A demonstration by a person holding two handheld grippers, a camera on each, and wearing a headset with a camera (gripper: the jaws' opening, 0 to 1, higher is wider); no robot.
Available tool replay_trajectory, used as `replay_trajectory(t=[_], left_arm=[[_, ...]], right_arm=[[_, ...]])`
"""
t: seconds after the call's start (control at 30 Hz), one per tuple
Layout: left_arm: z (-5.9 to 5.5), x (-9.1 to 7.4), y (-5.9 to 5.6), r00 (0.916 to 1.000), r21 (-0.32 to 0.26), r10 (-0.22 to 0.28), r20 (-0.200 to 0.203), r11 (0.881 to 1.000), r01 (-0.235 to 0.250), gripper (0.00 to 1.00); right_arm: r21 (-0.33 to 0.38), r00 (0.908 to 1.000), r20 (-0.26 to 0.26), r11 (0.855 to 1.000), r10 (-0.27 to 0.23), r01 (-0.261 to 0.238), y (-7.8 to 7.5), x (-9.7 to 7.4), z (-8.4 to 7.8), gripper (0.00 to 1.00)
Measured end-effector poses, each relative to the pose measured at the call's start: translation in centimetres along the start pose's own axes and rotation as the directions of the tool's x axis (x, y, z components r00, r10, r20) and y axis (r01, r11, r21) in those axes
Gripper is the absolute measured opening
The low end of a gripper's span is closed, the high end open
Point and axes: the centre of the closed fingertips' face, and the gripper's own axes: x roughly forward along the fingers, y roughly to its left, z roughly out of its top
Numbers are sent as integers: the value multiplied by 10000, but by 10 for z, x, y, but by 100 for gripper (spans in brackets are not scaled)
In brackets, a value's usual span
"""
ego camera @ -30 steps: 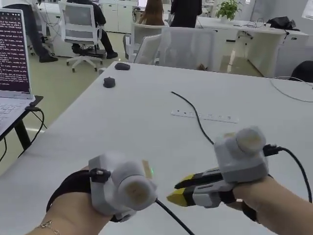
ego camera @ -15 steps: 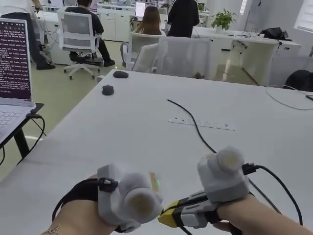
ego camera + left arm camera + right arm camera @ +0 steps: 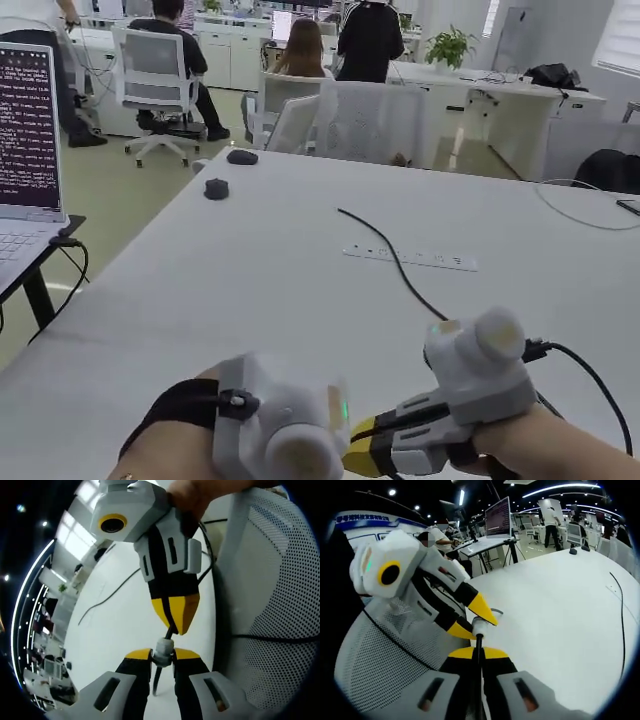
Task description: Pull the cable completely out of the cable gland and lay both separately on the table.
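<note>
In the left gripper view my left gripper is shut on a small white cable gland. A short black cable end pokes out beneath the gland. Above it, my right gripper comes down with its yellow tips shut on the cable just above the gland. In the right gripper view my right gripper pinches the black cable, and the left gripper holds the gland right ahead of it. In the head view both grippers sit low near me, the right gripper tip-to-tip with the left.
A long black cable and a white power strip lie mid-table. Two mice rest at the far left edge. An open laptop stands on a side stand at left. A mesh chair back is close behind the grippers.
Both grippers have dropped lower and nearer to me. The right gripper's tips closed in on the left gripper and stay there. The head camera has tilted up slightly.
</note>
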Motion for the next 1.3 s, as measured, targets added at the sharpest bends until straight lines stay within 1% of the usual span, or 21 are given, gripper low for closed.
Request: replay_trajectory(t=[0.07,0.2,0.27,0.33,0.4,0.43,0.47,0.5,0.57,0.63,0.73,0.77,0.83,0.9,0.97,1.03,1.1,1.13,1.17,1.2,1.3], left_arm=[[-2,-2,4,9999,-307,109,41,9995,-107,17],[-5,-3,8,9995,-474,308,-94,9984,-312,17],[-7,-3,9,9994,-533,319,-164,9980,-327,17],[-8,-3,9,9992,-559,341,-192,9978,-351,16],[-8,-4,11,9989,-661,431,-198,9968,-444,16],[-8,-4,12,9989,-743,453,-156,9962,-463,16],[-7,-5,12,9988,-794,464,-139,9957,-474,16],[-8,-5,12,9988,-812,467,-159,9955,-478,16],[-9,-4,12,9986,-809,478,-217,9955,-495,16],[-9,-4,12,9986,-820,467,-230,9954,-485,16],[-10,-3,10,9989,-785,388,-245,9961,-406,16],[-9,-3,10,9990,-766,376,-239,9963,-394,16],[-9,-3,10,9990,-745,394,-213,9964,-409,16],[-9,-3,9,9991,-778,351,-240,9963,-369,16],[-10,-2,8,9992,-715,280,-295,9970,-301,16],[-10,-2,8,9991,-743,301,-290,9967,-322,16],[-9,-3,9,9992,-824,334,-237,9960,-352,16],[-8,-3,10,9991,-837,356,-211,9958,-372,16],[-8,-3,10,9990,-847,390,-204,9956,-406,16],[-8,-3,10,9990,-848,397,-211,9955,-414,16],[-9,-3,9,9991,-839,351,-257,9958,-371,16]], right_arm=[[-24,9998,-41,9998,-218,218,-5,-1,-1,3],[211,9883,-472,9891,-1448,1459,-29,-6,-11,5],[-71,9746,-1008,9797,-2000,2003,-39,-9,-21,6],[6,9560,-1459,9663,-2546,2574,-48,-13,-30,6],[-152,9334,-1839,9503,-3082,3108,-58,-18,-37,7],[-391,9149,-2140,9389,-3422,3420,-63,-22,-42,7],[-482,9079,-2182,9331,-3580,3564,-65,-23,-41,8],[-638,9093,-2005,9310,-3647,3593,-65,-22,-37,12],[-1050,9240,-1665,9379,-3442,3305,-59,-18,-28,15],[-1212,9540,-937,9544,-2848,2729,-42,-7,-9,14],[-2031,9640,-271,9457,-2643,2536,-29,-1,12,17],[-2239,9727,-34,9482,-2320,2253,-19,3,19,15],[-2654,9800,110,9443,-1989,1947,-10,9,25,9],[-2977,9762,-5,9320,-2167,2068,-11,10,23,5],[-3033,9734,-143,9286,-2288,2139,-15,8,20,0],[-2900,9627,-337,9244,-2684,2476,-25,2,13,0],[-2737,9438,-670,9157,-3235,2944,-38,-6,4,0],[-2691,9439,-718,9175,-3224,2929,-40,-8,2,0],[-2609,9485,-612,9223,-3107,2853,-39,-8,4,0],[-2455,9611,-195,9332,-2754,2624,-32,-6,11,0],[-2468,9706,42,9403,-2408,2344,-22,0,18,13]])
